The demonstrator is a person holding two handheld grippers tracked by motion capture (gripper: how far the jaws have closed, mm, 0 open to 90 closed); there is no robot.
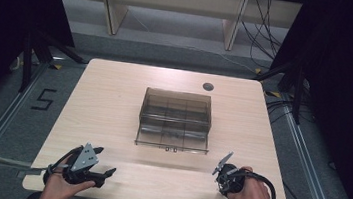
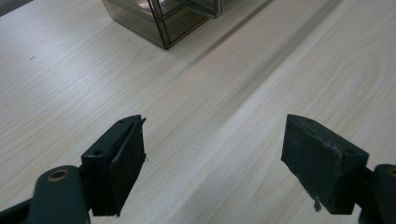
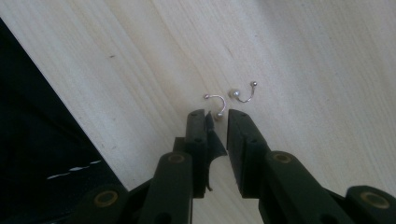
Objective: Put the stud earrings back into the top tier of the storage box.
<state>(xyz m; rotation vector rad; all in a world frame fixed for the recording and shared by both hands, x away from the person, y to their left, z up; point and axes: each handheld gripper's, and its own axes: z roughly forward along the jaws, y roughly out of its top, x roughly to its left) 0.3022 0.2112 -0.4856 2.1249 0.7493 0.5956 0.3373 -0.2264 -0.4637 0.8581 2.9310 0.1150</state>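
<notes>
My right hand-held gripper (image 3: 219,119), jaws nearly together, reaches the nearer earring (image 3: 215,103) at mid-frame on the desk (image 3: 140,51). I judge it tiny, light, stiff, slippery; pinch its curved wire.

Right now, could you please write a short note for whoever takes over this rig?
Left gripper: jaws wide open with nothing between them, resting near the front left of the pale wooden table.
Right gripper: jaws nearly closed, tips at the nearer small curved silver earring; whether it is pinched cannot be told.
A second curved silver earring lies on the table just beyond.
The smoky transparent plastic drawer box sits at the table's centre, its drawer pulled out.
Done: drawer opened. Left, probably: both earrings into it, then close it.
</notes>
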